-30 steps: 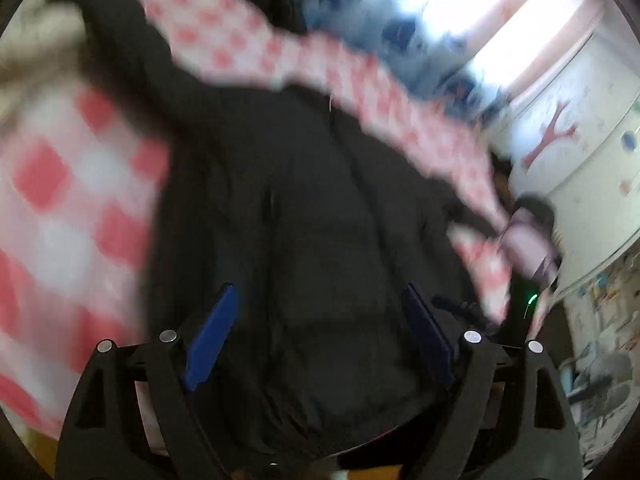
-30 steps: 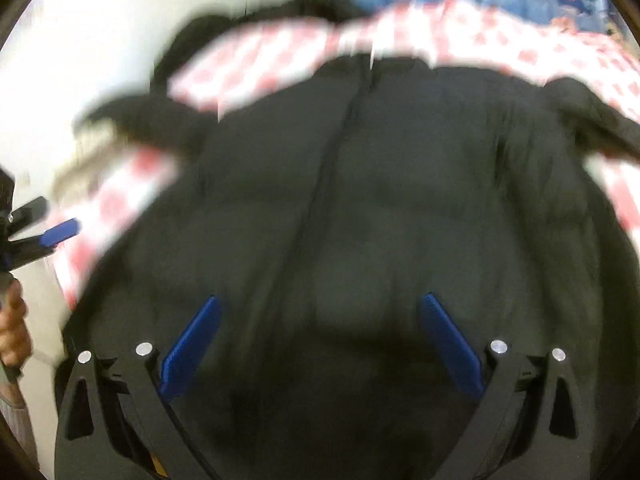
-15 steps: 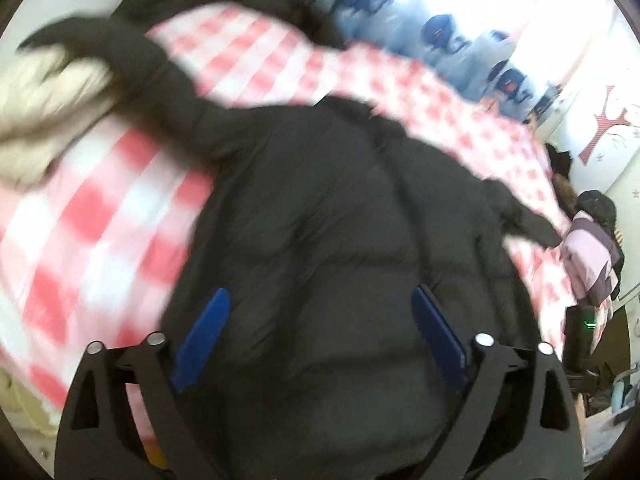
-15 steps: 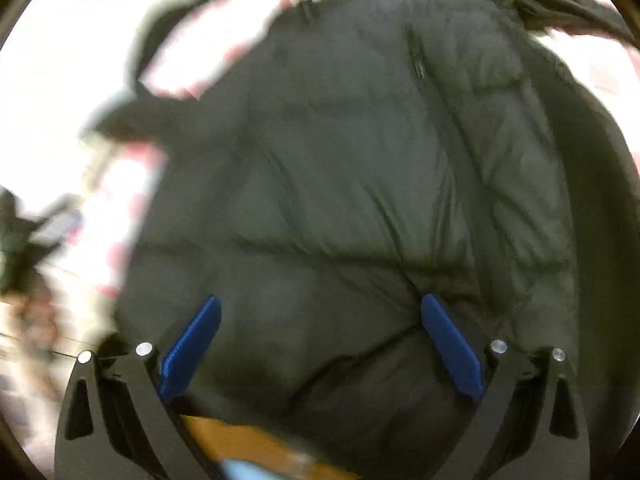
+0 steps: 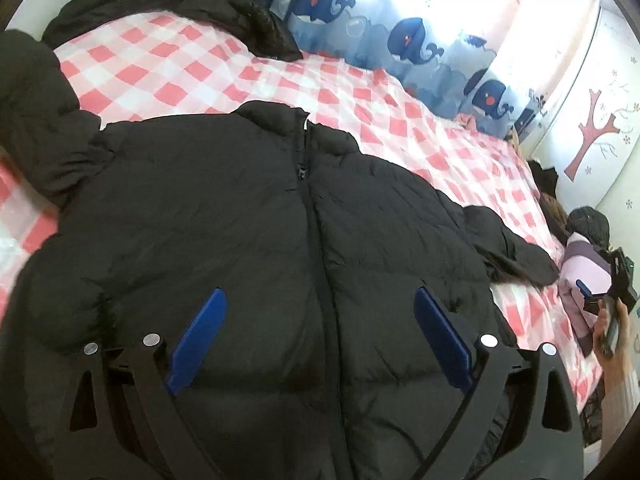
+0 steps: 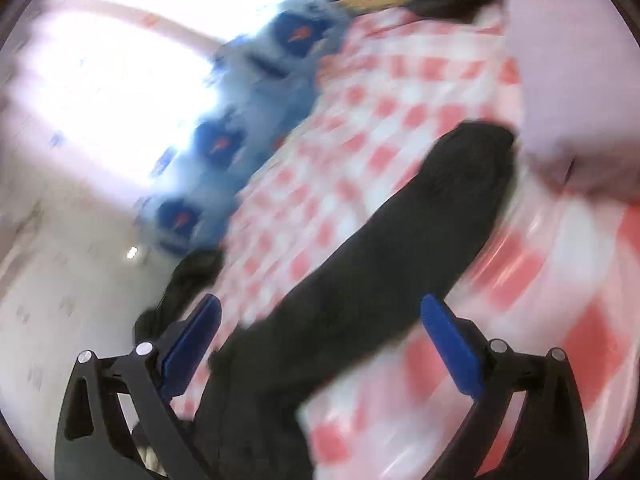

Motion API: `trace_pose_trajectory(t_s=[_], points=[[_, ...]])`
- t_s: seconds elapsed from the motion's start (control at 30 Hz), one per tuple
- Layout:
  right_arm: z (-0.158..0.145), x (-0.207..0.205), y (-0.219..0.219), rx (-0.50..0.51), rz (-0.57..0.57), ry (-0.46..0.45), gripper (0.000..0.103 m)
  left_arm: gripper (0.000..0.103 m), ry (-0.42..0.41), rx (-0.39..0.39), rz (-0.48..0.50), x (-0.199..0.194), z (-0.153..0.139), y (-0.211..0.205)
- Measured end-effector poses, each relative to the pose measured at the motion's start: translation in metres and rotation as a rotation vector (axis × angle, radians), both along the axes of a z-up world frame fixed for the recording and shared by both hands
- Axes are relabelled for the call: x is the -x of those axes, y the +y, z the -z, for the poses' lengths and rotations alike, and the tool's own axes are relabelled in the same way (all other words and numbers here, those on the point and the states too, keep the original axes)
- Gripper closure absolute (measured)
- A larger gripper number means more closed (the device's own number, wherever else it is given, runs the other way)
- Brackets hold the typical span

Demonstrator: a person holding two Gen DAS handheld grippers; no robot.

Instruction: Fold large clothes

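While the black quilted puffer jacket point(image 5: 248, 216) lies front-up and zipped on the pink-and-white checked bedspread point(image 5: 360, 108), the left gripper point(image 5: 316, 336) hangs over its lower body with both blue pads spread wide and nothing between them; the right gripper point(image 6: 320, 344) is likewise released, its blue fingers point(image 6: 448, 344) straddling the jacket's right sleeve point(image 6: 400, 248), though that view is smeared by motion and I cannot say whether they touch the cloth; the step in hand looks to be folding that sleeve across the chest, and to do it well the right tongs should bite near the cuff rather than mid-arm, taking both layers of the thick padding so it does not slip; lift only enough to clear the body, carry it over the zip line point(image 5: 316, 216) and lay it flat; the left tongs can press the chest to keep the slick shell from sliding; beyond, a second dark coat point(image 5: 192, 4) lies at the far edge of the bed, below the whale-print curtain point(image 5: 400, 36).
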State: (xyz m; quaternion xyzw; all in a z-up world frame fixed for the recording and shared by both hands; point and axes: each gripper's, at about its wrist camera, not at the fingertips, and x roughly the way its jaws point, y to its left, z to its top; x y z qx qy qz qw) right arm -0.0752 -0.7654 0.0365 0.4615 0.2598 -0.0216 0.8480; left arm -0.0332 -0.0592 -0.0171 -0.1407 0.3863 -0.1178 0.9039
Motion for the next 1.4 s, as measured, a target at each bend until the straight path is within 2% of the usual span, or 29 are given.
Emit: trace_pose_trajectory(t_s=[0.13, 0.17, 0.23, 0.33, 0.5, 0.57, 0.6, 0.63, 0.73, 0.83, 0.9, 1.0, 1.17, 1.4], points=[[0.028, -0.032, -0.044, 0.041, 0.088, 0.094, 0.008, 0.012, 0.088, 0.041, -0.007, -0.019, 0.023, -0.001], [0.032, -0.032, -0.048, 0.048, 0.101, 0.106, 0.008, 0.012, 0.091, 0.041, -0.002, -0.019, 0.024, 0.000], [0.042, -0.061, -0.058, 0.080, 0.158, 0.172, 0.008, 0.012, 0.088, 0.041, -0.008, -0.017, 0.024, 0.004], [0.054, -0.069, -0.063, 0.105, 0.190, 0.217, 0.008, 0.011, 0.099, 0.065, -0.011, -0.017, 0.024, 0.006], [0.068, -0.076, -0.073, 0.084, 0.227, 0.215, 0.010, 0.010, 0.101, 0.046, -0.011, -0.017, 0.028, 0.001], [0.072, -0.079, -0.076, 0.076, 0.242, 0.205, 0.021, 0.010, 0.099, 0.046, -0.013, -0.017, 0.028, 0.001], [0.073, -0.082, -0.076, 0.073, 0.241, 0.200, 0.038, 0.010, 0.101, 0.048, -0.014, -0.018, 0.029, 0.002], [0.075, -0.085, -0.076, 0.081, 0.246, 0.211, 0.050, 0.010, 0.106, 0.050, -0.015, -0.019, 0.030, 0.002], [0.075, -0.084, -0.079, 0.085, 0.264, 0.212, 0.075, 0.009, 0.111, 0.053, -0.017, -0.020, 0.032, 0.002], [0.061, -0.070, -0.080, 0.087, 0.293, 0.146, 0.085, 0.009, 0.108, 0.060, -0.020, -0.019, 0.031, 0.003], [0.043, -0.063, -0.073, 0.140, 0.292, 0.125, 0.089, 0.009, 0.109, 0.073, -0.022, -0.019, 0.031, 0.004], [0.023, -0.063, -0.061, 0.168, 0.254, 0.091, 0.089, 0.009, 0.118, 0.110, -0.026, -0.019, 0.032, 0.008], [-0.013, -0.072, -0.031, 0.216, 0.183, 0.019, 0.095, 0.009, 0.110, 0.134, -0.044, -0.019, 0.027, 0.014], [-0.071, -0.091, 0.020, 0.175, 0.113, -0.145, 0.097, 0.009, 0.094, 0.196, -0.086, -0.016, 0.016, 0.033]])
